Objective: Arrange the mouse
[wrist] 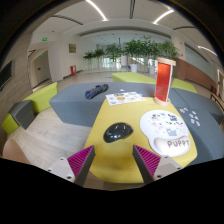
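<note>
Two pink-padded fingers of the gripper (120, 163) stand apart, open, with nothing between them but the bare yellow table (105, 150); only their tips show, the rest being cut off below. To the left, beyond the table's edge, lies a pale wooden floor and a grey seat (20, 112) with a lime-green bench (40, 97) behind it, both only partly visible. Further back and slightly left, a dark object (96, 91) rests on a grey surface; its kind is hard to make out. A sheet of white paper (125, 98) with small dark markings lies beyond the yellow table's far end, its print too small to read. The black mouse (118, 131) sits on the yellow table just ahead of the fingers, roughly centred between them and untouched. To its right lies a round white mat (165, 129) with cartoon drawings and the word "PUPPY", its right part cut off. Behind it stands a tall red and white box (163, 80), upright. Potted plants (135, 50) line the far background.
</note>
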